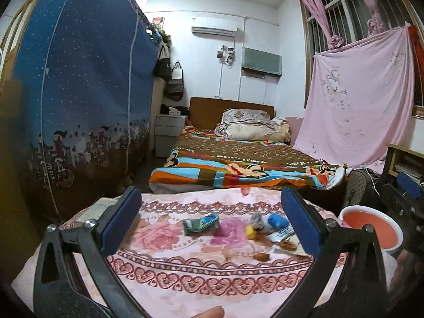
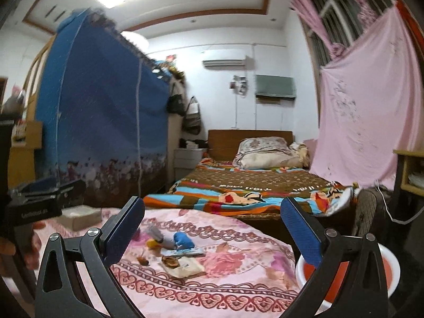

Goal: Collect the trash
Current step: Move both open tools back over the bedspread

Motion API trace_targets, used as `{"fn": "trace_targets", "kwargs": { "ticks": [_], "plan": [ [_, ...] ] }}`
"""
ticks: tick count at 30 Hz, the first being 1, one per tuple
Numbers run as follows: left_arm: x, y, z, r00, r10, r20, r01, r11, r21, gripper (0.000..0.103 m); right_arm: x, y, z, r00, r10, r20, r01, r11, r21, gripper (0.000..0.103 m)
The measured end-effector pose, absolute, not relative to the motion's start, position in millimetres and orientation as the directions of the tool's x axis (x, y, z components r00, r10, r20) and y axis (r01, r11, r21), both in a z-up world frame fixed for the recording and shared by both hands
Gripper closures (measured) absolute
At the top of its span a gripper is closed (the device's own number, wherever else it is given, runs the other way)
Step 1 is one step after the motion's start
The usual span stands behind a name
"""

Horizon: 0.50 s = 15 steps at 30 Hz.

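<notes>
Both the left gripper [image 1: 210, 206] and right gripper [image 2: 212, 214] hover with fingers spread wide and empty above a pink floral cloth [image 1: 185, 273], where scattered trash [image 1: 261, 225] lies mid-frame beside a red basin [image 1: 371, 228] at right.

The red basin [image 2: 389, 270] is partly hidden behind the right gripper's finger. The small scraps [image 1: 287, 245] on the surface are too blurred to identify. A fingertip [image 1: 209, 312] is cut off by the bottom edge.
</notes>
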State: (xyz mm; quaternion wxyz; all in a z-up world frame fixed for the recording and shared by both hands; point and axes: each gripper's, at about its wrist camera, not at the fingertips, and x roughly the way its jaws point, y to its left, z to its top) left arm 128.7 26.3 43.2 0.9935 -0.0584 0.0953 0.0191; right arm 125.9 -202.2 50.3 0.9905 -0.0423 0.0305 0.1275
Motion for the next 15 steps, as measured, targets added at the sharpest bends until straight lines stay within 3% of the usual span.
{"fn": "trace_targets", "kwargs": {
  "ticks": [10,15],
  "plan": [
    [125.2,33.8,31.8,0.981,0.012,-0.194,-0.04,0.99,-0.137,0.014,150.1,-189.5,42.3,0.95,0.285,-0.132,-0.297,0.951,-0.084,0.0],
    [143.6,29.5,29.2,0.96,-0.023,-0.279,-0.012,0.993,-0.12,0.015,170.4,-188.8,38.8,0.928,0.293,-0.229,-0.313,0.948,-0.053,0.0]
  ]
}}
